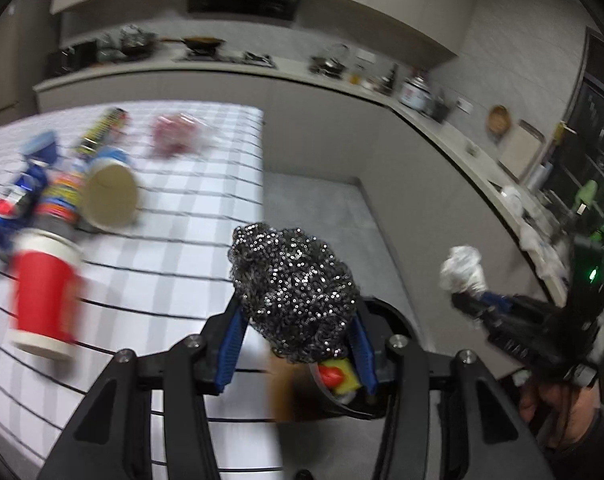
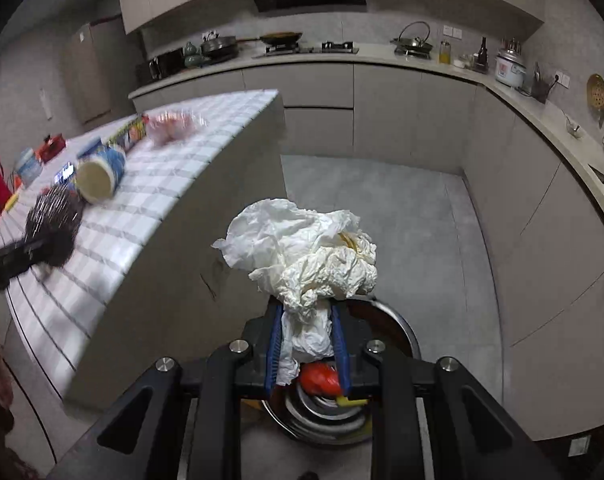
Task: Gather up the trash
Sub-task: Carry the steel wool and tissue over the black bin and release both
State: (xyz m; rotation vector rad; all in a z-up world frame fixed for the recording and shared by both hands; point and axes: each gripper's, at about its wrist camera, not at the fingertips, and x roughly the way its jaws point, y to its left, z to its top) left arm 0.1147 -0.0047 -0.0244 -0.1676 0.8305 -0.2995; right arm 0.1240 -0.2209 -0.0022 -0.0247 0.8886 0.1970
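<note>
Steel wool (image 1: 296,294) sits clamped between the blue pads of our left gripper (image 1: 298,344), and crumpled white tissue (image 2: 302,256) is pinched tight in our right gripper (image 2: 306,344), so both tools are closed on a piece of trash. We judge the task to be partway done: the round bin (image 2: 397,328) on the floor already holds something red and something yellow, seen just past the tissue in the right wrist view. Both loads are not yet dropped. The tissue hangs directly above the bin's mouth, while the steel wool is at the table's edge, with the bin showing close behind it in the left wrist view. Plenty is left on the checked table (image 1: 190,200): a red paper cup (image 1: 44,292), a tipped blue-and-white cup (image 1: 110,188), a crumpled blue wrapper (image 1: 20,196), a colourful tube (image 1: 102,130) and a pink bag (image 1: 178,134), all well apart from either gripper.
</note>
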